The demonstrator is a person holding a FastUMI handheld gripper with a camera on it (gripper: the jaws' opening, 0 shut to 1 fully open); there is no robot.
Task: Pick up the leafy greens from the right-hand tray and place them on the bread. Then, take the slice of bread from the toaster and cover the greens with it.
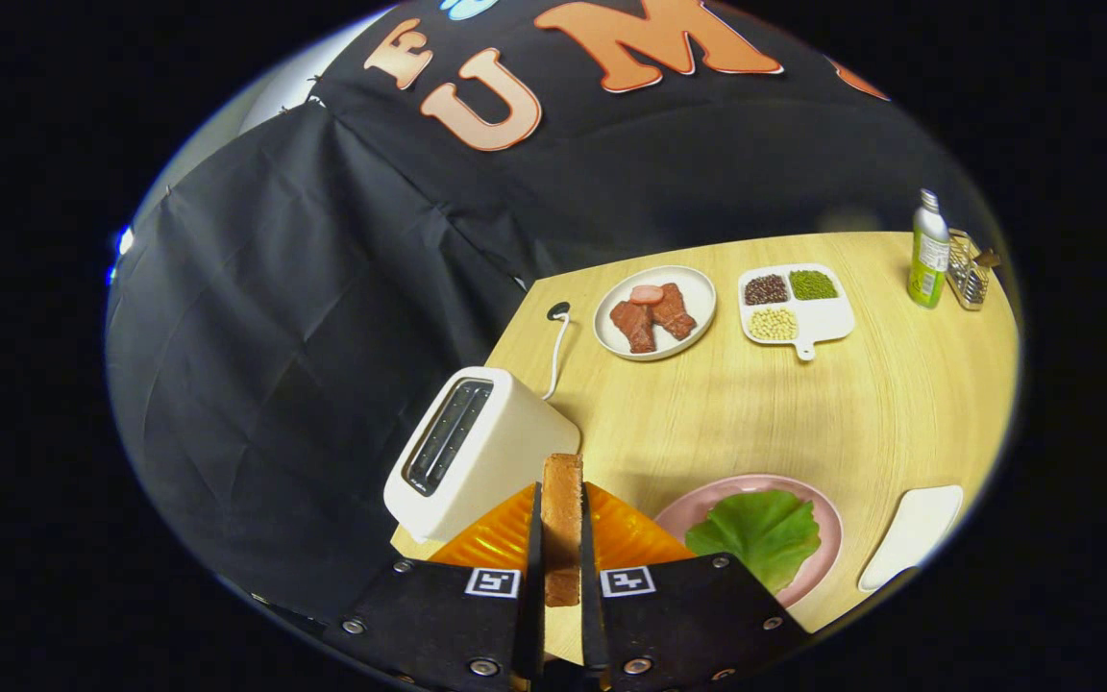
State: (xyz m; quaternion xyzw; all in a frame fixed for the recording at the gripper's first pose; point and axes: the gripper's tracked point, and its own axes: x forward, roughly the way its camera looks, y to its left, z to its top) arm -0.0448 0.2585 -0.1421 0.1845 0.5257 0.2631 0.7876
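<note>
My gripper (561,524) is shut on a slice of bread (562,500), held upright on edge between both fingers, lifted above the table. The white toaster (481,452) stands just left of the fingers, its slots showing dark. Right of the fingers sits a pink plate (827,524) with a green leaf (755,533) lying on it; any bread under the leaf is hidden.
On the wooden table (803,404) beyond: a white plate of meat pieces (654,310), a divided white dish of beans (794,303), a green bottle (928,250) and a small rack (969,269). A white tray (914,533) lies at the right. The toaster's cord (558,346) runs back.
</note>
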